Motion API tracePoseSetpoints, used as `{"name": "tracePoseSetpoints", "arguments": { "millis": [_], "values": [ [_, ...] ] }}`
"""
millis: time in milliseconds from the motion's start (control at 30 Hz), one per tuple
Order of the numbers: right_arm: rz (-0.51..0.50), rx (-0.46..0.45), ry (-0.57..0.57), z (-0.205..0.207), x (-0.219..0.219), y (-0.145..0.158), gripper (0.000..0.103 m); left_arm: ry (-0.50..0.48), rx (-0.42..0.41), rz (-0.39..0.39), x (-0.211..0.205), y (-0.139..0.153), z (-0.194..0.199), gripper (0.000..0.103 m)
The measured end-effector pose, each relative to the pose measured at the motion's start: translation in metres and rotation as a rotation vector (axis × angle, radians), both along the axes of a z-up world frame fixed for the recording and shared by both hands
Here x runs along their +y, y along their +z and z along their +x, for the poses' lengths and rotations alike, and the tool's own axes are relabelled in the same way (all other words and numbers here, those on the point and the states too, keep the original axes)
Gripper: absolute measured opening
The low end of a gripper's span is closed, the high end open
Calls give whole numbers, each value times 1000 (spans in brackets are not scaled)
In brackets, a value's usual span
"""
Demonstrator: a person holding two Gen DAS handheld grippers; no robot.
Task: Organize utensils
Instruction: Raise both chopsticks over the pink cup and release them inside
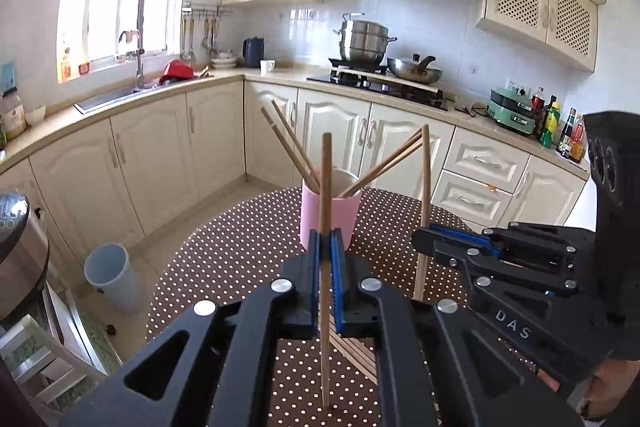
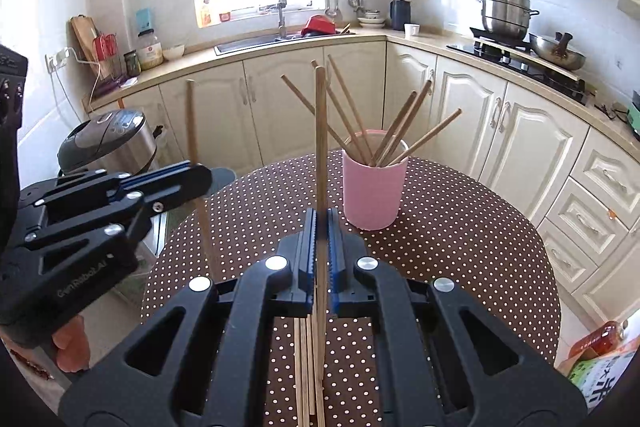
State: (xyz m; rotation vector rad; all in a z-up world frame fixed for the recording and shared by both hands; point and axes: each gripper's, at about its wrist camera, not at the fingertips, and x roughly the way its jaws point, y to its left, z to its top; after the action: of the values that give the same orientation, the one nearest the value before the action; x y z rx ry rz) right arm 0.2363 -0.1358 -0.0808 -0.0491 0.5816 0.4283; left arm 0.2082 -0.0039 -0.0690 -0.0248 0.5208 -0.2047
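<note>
Above the polka-dot table, the left gripper is clamped on 1 upright chopstick, its lower tip just over the cloth. Beside it, the right gripper pinches a second chopstick, also held nearly vertical. Beyond both tools stands a pink cup on the table, holding several chopsticks that fan outward over its rim. More loose chopsticks lie flat on the cloth beneath the right gripper. Neither held chopstick touches the cup.
</note>
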Motion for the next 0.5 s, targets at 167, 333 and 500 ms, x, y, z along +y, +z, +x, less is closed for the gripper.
{"name": "tracePoseSetpoints", "arguments": {
  "millis": [167, 333, 500],
  "values": [
    [16, -29, -24, -4, -9, 2, 6, -4, -24, -1, -4, 7, -7, 6],
    [48, -67, -58, -7, -20, 7, 6, -10, -40, -10, -4, 13, -7, 6],
    [75, -77, -75, -4, -32, 10, 6, -16, -48, -11, -5, 17, -5, 6]
  ]
}}
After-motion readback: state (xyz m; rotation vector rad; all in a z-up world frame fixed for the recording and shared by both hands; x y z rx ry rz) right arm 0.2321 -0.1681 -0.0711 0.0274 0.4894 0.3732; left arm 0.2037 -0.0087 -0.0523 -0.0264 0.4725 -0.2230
